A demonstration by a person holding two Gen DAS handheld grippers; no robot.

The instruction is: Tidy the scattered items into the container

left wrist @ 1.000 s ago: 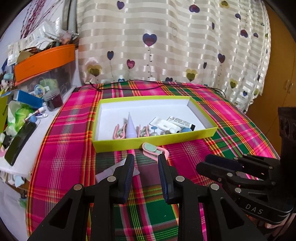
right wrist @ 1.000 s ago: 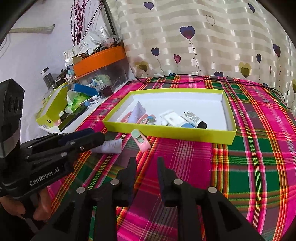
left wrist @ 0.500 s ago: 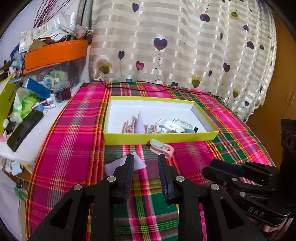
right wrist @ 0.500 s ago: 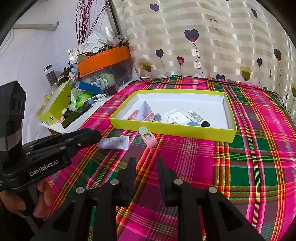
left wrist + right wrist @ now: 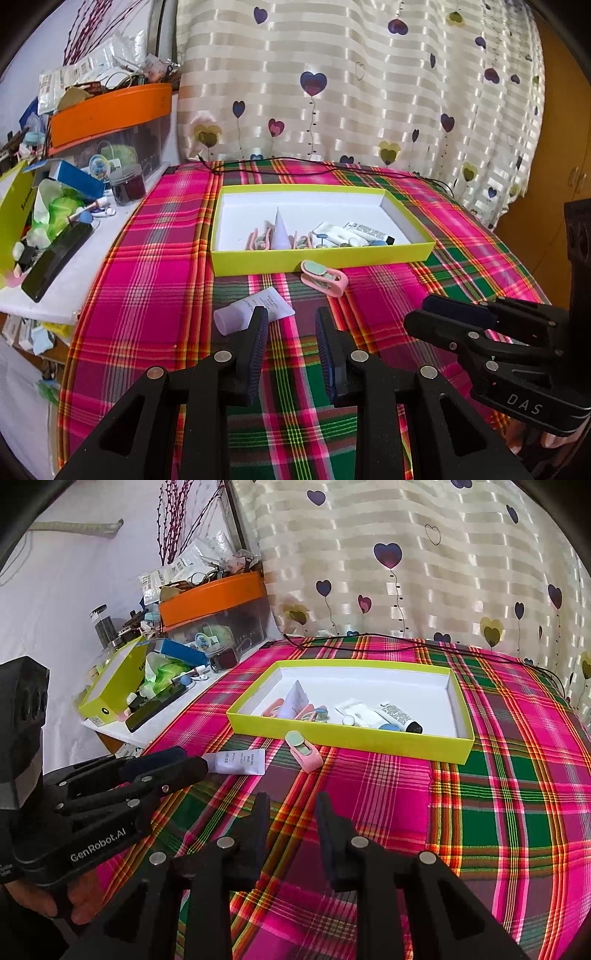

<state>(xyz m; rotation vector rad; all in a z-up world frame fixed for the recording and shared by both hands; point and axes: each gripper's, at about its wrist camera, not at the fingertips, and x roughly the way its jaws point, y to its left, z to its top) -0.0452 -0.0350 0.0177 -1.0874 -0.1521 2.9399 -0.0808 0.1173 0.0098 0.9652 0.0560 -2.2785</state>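
A yellow-green box (image 5: 325,258) (image 5: 347,736) with a white inside sits on the plaid cloth and holds several small tubes and clips. A pink clip (image 5: 325,281) (image 5: 303,752) lies on the cloth just in front of it. A white tube (image 5: 255,310) (image 5: 236,762) lies on the cloth to the clip's left. My left gripper (image 5: 290,319) is open and empty, hovering just short of the tube; it also shows in the right wrist view (image 5: 177,762). My right gripper (image 5: 290,805) is open and empty, held back over the cloth; the left wrist view shows it (image 5: 428,315) at the right.
A cluttered white side table (image 5: 55,258) stands at the left with an orange-lidded bin (image 5: 110,110), a blue box, a jar and a black case. A black cable (image 5: 332,166) runs behind the box. A heart-print curtain hangs at the back.
Both grippers have pulled back and up from the box, so more of the cloth and the whole white tube now show. The items on the cloth have not moved.
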